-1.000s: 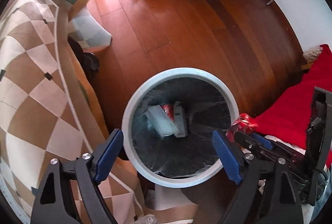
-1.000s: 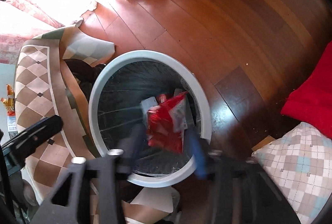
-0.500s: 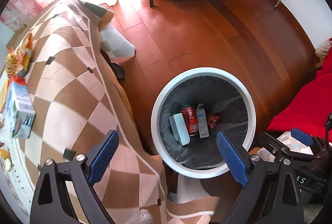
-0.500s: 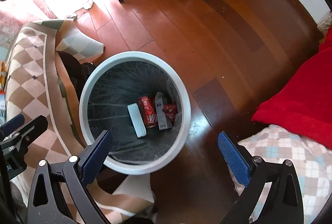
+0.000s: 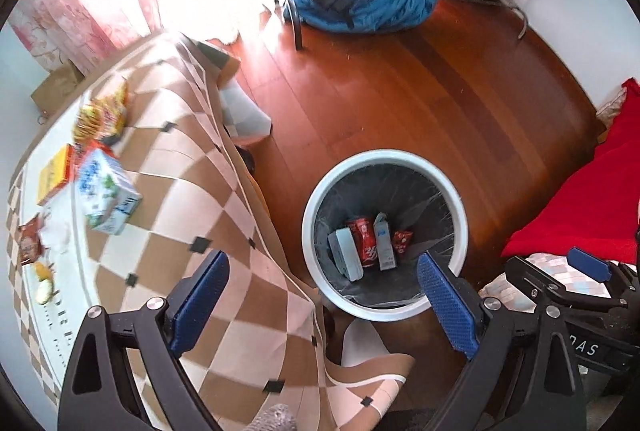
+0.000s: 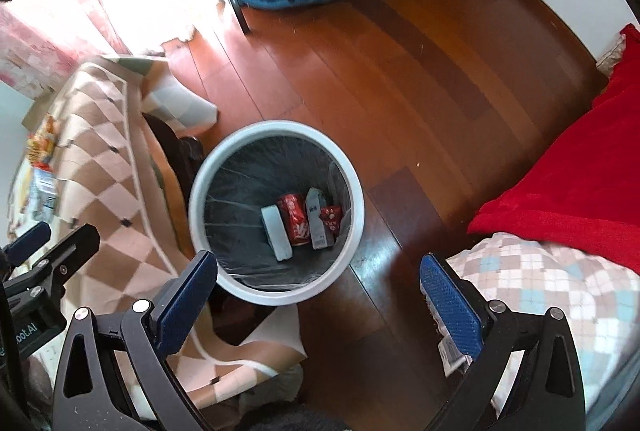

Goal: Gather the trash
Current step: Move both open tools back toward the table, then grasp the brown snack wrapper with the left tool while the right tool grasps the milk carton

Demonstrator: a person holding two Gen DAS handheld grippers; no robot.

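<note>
Claws (image 5: 324,305) (image 6: 319,305) spread empty, red wrapper (image 6: 331,218) in bin (image 6: 224,167)

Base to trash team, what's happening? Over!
Both grippers open, empty. Bin holds can, cartons, wrapper. More litter on table. Nothing blocking.

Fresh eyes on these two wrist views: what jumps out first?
The white-rimmed trash bin on the wooden floor, dead centre, with a red can, two cartons and a red wrapper lying at its bottom. Next, both the left gripper and right gripper open and empty above it. More litter, including a milk carton and a yellow snack bag, sits on the checkered tablecloth to the left.
</note>
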